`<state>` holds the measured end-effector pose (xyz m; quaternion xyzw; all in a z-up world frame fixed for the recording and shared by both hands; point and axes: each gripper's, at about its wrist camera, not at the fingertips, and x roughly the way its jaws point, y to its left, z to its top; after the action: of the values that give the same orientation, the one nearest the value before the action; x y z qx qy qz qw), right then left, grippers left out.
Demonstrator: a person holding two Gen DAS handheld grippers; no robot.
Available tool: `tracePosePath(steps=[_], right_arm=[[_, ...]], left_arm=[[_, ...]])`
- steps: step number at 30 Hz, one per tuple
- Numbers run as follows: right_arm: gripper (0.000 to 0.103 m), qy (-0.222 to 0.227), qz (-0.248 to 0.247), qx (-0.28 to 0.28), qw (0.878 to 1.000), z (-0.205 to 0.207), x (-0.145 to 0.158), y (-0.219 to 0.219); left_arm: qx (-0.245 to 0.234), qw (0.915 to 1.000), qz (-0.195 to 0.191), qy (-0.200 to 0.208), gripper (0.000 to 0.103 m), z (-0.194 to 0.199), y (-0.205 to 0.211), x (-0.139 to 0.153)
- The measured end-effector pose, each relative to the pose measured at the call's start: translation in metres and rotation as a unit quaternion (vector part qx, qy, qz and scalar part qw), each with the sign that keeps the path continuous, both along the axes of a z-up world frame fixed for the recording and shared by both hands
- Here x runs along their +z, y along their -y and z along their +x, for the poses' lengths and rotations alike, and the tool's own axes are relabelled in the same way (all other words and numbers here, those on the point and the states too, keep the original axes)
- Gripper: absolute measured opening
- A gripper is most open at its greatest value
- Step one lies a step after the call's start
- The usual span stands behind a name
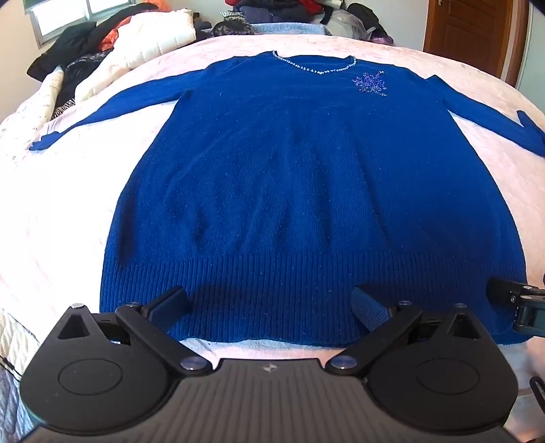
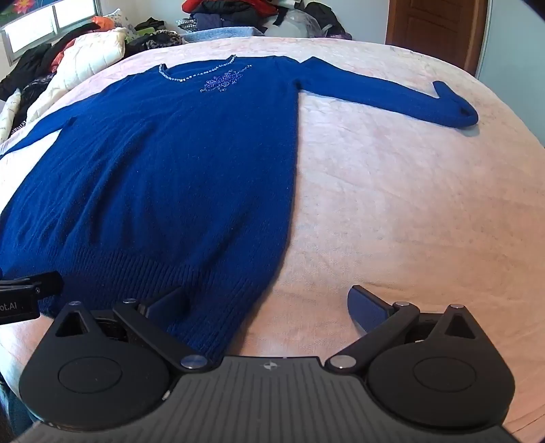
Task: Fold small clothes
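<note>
A dark blue knit sweater (image 1: pixel 299 177) lies flat and face up on a pale pink bedspread (image 1: pixel 58 211), sleeves spread to both sides, with a beaded neckline (image 1: pixel 315 70) and a beaded flower (image 1: pixel 371 83). My left gripper (image 1: pixel 272 306) hovers open over the ribbed hem (image 1: pixel 272 289), nothing between its fingers. The right gripper (image 2: pixel 269 306) is open above the sweater's (image 2: pixel 163 163) lower right corner, its left finger over the hem and its right finger (image 2: pixel 368 310) over bare bedspread. The right sleeve (image 2: pixel 391 95) ends in a bent cuff.
A heap of clothes and a white quilted cover (image 1: pixel 143 44) lies at the bed's far left. More clothes (image 2: pixel 245 17) are piled at the head of the bed. A wooden door (image 2: pixel 439 30) stands at the back right. Bare bedspread (image 2: pixel 408 211) stretches right of the sweater.
</note>
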<state>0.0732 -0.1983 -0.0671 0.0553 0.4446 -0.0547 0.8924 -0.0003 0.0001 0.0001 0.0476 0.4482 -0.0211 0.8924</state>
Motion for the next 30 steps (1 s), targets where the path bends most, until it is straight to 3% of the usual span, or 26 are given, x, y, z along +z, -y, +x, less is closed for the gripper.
tracePosePath(steps=[3, 7, 11, 30], right_arm=[[0.103, 0.001, 0.007, -0.003, 1.000, -0.001, -0.002, -0.004], [0.103, 0.004, 0.008, 0.001, 1.000, -0.003, -0.001, 0.001], [0.103, 0.005, 0.010, 0.002, 1.000, -0.005, 0.001, 0.001], [0.103, 0.004, 0.004, 0.008, 1.000, -0.001, 0.000, 0.000]], left_arm=[[-0.005, 0.9999, -0.012, 0.004, 0.103, 0.002, -0.004, 0.001], [-0.006, 0.9983, -0.057, 0.010, 0.103, -0.004, -0.018, 0.009], [0.001, 0.9995, -0.031, 0.009, 0.103, -0.001, -0.002, 0.007], [0.008, 0.9994, -0.033, -0.007, 0.103, 0.003, -0.001, 0.003]])
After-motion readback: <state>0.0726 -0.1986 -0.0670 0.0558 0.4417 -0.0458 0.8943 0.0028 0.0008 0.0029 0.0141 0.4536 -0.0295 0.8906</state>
